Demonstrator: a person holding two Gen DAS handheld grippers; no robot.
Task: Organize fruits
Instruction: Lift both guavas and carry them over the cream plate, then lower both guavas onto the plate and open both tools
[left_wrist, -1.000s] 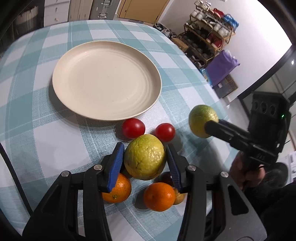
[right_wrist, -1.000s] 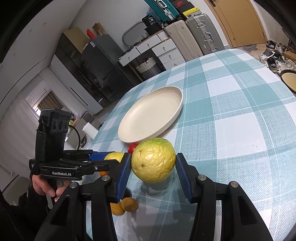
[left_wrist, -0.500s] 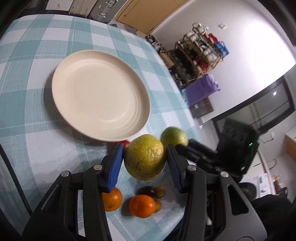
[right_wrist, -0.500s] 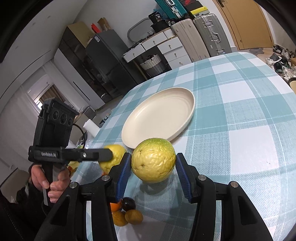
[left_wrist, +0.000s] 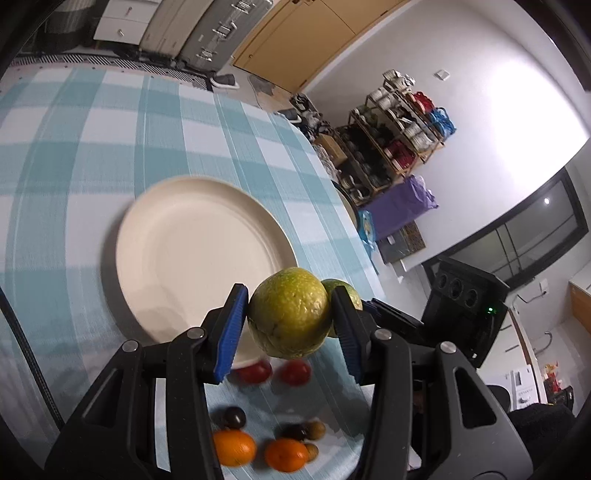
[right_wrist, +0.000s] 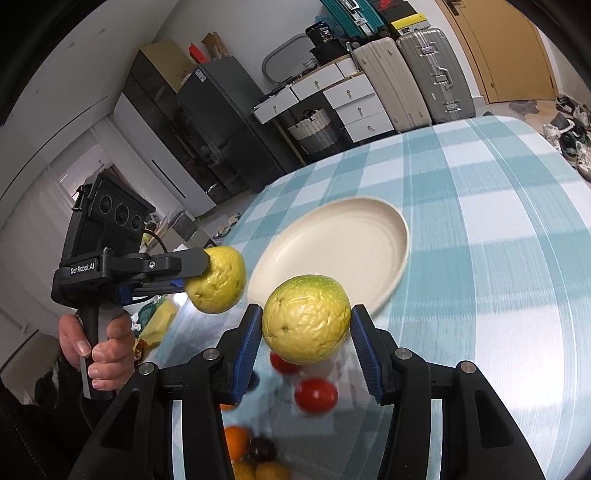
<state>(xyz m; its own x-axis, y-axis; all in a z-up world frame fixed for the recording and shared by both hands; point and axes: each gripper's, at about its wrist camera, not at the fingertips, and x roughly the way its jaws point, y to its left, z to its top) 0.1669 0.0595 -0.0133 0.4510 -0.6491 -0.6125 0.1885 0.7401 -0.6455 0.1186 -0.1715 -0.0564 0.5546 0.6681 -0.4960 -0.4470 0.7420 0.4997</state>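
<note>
My left gripper (left_wrist: 290, 319) is shut on a yellow-green citrus fruit (left_wrist: 290, 312), held in the air above the near rim of the cream plate (left_wrist: 192, 251). My right gripper (right_wrist: 306, 325) is shut on a second yellow-green citrus fruit (right_wrist: 306, 319), also lifted, just short of the plate (right_wrist: 332, 254). In the right wrist view the left gripper (right_wrist: 207, 280) holds its fruit (right_wrist: 218, 280) to the left of mine. The plate has nothing on it. On the cloth below lie two red tomatoes (left_wrist: 293, 372), two oranges (left_wrist: 232, 446) and several small dark and brown fruits (left_wrist: 234, 417).
The table wears a teal and white checked cloth (left_wrist: 92, 147). A person's hand (right_wrist: 98, 350) grips the left tool's handle at the table's left side. Beyond the table stand a shoe rack (left_wrist: 399, 129), suitcases (right_wrist: 413, 77) and cabinets.
Both grippers rose with their fruits and moved toward the plate. The fruits left on the cloth now sit lower in both views, and the two held fruits are closer together.
</note>
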